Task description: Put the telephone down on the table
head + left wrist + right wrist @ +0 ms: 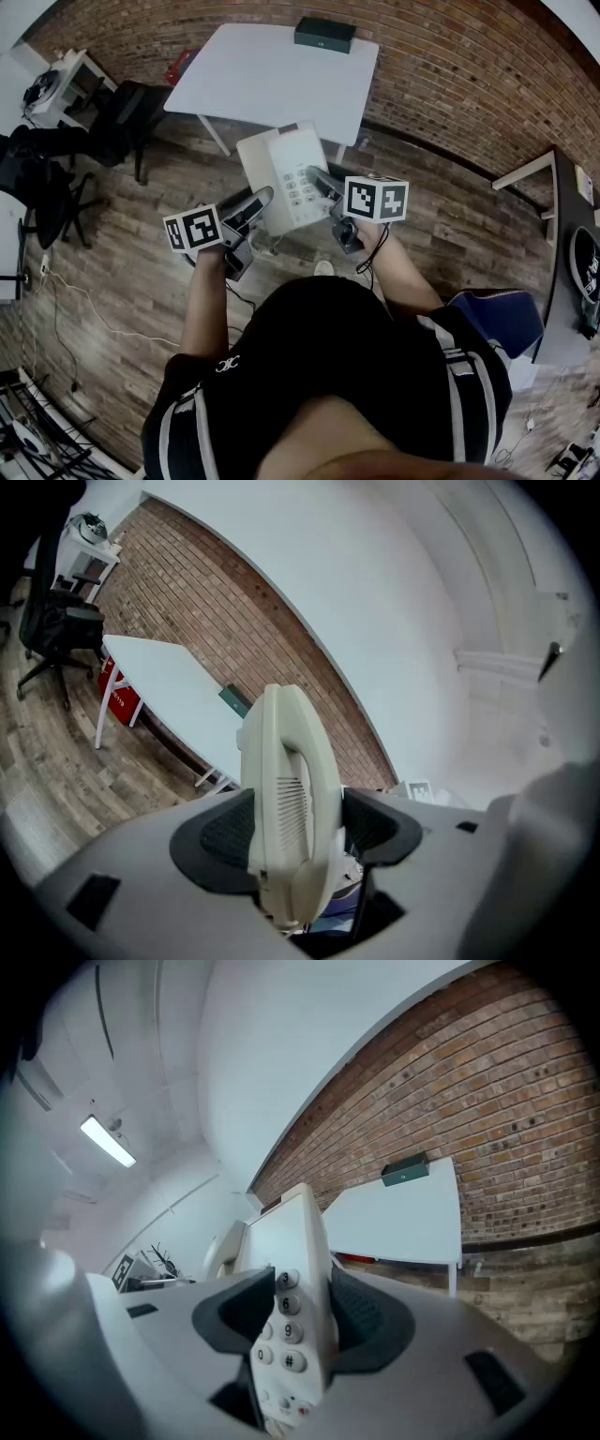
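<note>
A white desk telephone (284, 173) with a grey keypad hangs in the air over the wooden floor, short of the white table (272, 75). My left gripper (255, 202) is shut on its handset side; in the left gripper view the handset (289, 799) stands edge-on between both dark pads of that gripper (295, 832). My right gripper (321, 180) is shut on the keypad side. In the right gripper view the number keys of the telephone (292, 1269) show between the pads of this gripper (300, 1314). The table (403, 1218) lies ahead and lower.
A dark green box (324, 34) sits at the table's far edge by the brick wall. A red object (178, 66) is under the table's left side. Black office chairs (56, 159) stand at left, a dark desk (572, 272) at right. Cables cross the floor at lower left.
</note>
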A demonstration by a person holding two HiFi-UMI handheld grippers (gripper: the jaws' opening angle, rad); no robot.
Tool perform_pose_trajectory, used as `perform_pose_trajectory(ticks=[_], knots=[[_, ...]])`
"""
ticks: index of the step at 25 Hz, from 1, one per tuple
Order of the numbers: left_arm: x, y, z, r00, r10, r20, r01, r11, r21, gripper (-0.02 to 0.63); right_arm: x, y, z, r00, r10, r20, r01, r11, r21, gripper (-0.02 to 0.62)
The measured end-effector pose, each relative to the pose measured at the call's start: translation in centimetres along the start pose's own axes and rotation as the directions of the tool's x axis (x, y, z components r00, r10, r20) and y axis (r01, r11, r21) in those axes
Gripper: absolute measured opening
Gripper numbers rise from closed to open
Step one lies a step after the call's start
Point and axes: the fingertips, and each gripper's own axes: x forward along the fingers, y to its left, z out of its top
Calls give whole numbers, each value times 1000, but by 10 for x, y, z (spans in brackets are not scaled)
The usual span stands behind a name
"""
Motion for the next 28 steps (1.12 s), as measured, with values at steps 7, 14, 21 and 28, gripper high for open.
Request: perform_pose_trajectory(ticks=[7, 14, 21, 28], knots=[[7, 1, -3, 1000, -5, -16, 5, 1000, -5, 295, -2, -7, -1, 1000, -10, -2, 10, 1000, -1, 172], [19, -3, -1, 1000, -5, -5, 5, 1000, 16, 295, -5, -18, 8, 1000, -3, 16, 3, 1000, -13, 175], [17, 3, -1, 1000, -10, 19, 10, 1000, 24, 293, 3, -14, 7, 1000, 18, 19, -18, 999, -30, 175], [86, -20, 8, 999, 12, 51, -13, 1000, 15, 293, -18, -74, 51, 999, 36, 2, -36, 997, -61, 175]])
